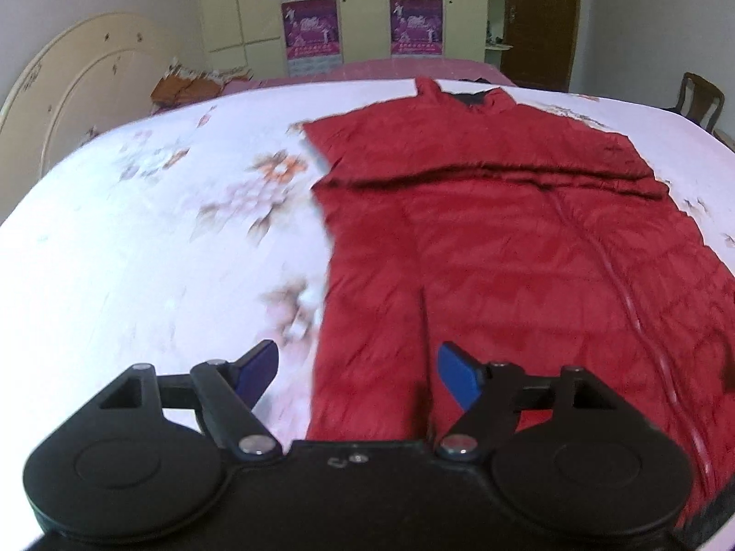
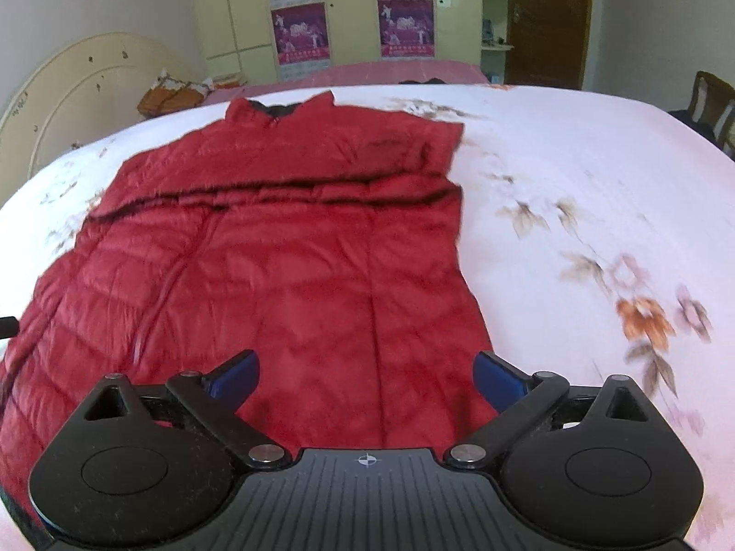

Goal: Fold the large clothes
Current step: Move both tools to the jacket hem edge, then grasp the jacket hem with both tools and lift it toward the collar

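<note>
While both tools gape wide, holding nothing, the red jacket lies lengthwise, collar toward the wardrobe.

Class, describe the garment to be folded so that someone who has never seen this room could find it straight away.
Start at the bed, which has a white sheet printed with flowers. On it lies the red quilted jacket, spread flat with its dark-lined collar towards the cupboards. It is the only large red thing on the sheet, and both open grippers, left and right, hover at its near hem.
</note>
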The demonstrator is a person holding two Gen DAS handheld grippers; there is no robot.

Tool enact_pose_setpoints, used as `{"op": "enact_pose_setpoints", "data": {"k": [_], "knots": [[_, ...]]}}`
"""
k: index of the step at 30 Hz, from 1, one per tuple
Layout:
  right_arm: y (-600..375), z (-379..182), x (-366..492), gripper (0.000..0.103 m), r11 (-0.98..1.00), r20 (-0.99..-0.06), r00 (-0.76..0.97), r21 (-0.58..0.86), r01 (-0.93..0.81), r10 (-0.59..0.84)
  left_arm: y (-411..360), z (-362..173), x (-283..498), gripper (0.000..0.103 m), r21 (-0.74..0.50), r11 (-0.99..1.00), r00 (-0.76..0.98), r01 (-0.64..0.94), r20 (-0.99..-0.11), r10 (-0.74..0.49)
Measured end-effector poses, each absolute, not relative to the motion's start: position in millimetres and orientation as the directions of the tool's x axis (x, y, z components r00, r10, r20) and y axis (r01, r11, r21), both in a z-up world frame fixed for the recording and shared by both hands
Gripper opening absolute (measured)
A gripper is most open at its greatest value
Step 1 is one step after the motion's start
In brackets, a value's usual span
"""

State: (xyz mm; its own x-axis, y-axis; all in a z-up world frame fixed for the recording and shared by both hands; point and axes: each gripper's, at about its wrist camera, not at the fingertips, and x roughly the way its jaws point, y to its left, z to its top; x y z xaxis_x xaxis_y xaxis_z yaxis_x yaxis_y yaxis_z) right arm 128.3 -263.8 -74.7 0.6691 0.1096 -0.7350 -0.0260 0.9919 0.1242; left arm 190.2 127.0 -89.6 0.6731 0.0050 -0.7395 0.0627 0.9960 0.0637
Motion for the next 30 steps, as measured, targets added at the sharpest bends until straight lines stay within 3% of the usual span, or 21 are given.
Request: {"op": "enact_pose_setpoints", "data": {"k": [7, 11, 22, 26, 30], "knots": [[-279, -86, 92, 0.098, 0.997, -0.768, 0.639, 0.073, 0.012, 0.049, 145, -102, 157, 0.073, 0.03, 0.999, 0.637, 0.045, -0.771, -0.006], [-292, -93, 76, 0.098, 0.996, -0.785, 0.618, 0.072, 0.044, 0.03, 150, -112, 143, 0.053, -0.022, 0.998, 0.602, 0.057, -0.797, -0.052], [-304, -106, 50, 0.098, 0.984, -0.8, 0.594, 0.159, 0.081, 0.08, 149, -121, 125, 0.052, -0.068, 0.997, 0.596, 0.035, -0.8, -0.075], [-303, -103, 45, 0.066, 0.979, -0.79, 0.602, 0.192, 0.064, 0.116, 150, -121, 121, 0.051, -0.087, 0.996, 0.59, 0.033, -0.802, -0.089], [-305, -101, 46, 0.048, 0.964, -0.779, 0.607, 0.255, 0.077, 0.158, 152, -121, 121, 0.04, -0.119, 0.992, 0.59, 0.04, -0.799, -0.119]]}}
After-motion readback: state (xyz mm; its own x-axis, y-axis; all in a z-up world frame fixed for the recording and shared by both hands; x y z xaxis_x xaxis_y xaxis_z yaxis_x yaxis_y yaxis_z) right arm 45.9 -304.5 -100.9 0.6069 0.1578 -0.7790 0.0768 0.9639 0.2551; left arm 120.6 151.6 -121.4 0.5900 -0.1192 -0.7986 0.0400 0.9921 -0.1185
